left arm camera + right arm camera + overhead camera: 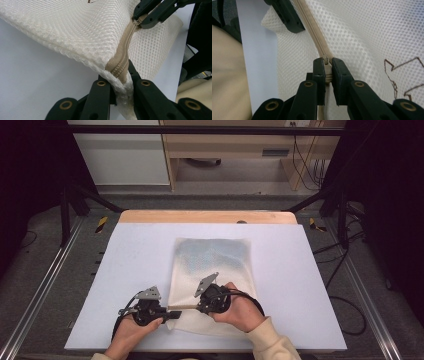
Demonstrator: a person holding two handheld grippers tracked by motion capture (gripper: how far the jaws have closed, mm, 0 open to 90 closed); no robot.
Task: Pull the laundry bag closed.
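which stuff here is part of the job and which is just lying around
In use:
- mesh bag
- zipper, its end clamped by the left gripper
- zipper pull, pinched by the right gripper

Lying about:
- white mat under the bag
- cables on the floor behind the table
- cabinet at the back

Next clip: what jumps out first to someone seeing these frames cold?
A white mesh bag lies on the pale table, its near edge pinched by both grippers. The left gripper clamps the bag's corner at the end of the beige zipper. The right gripper is shut on the zipper pull a little farther along the same zipper.
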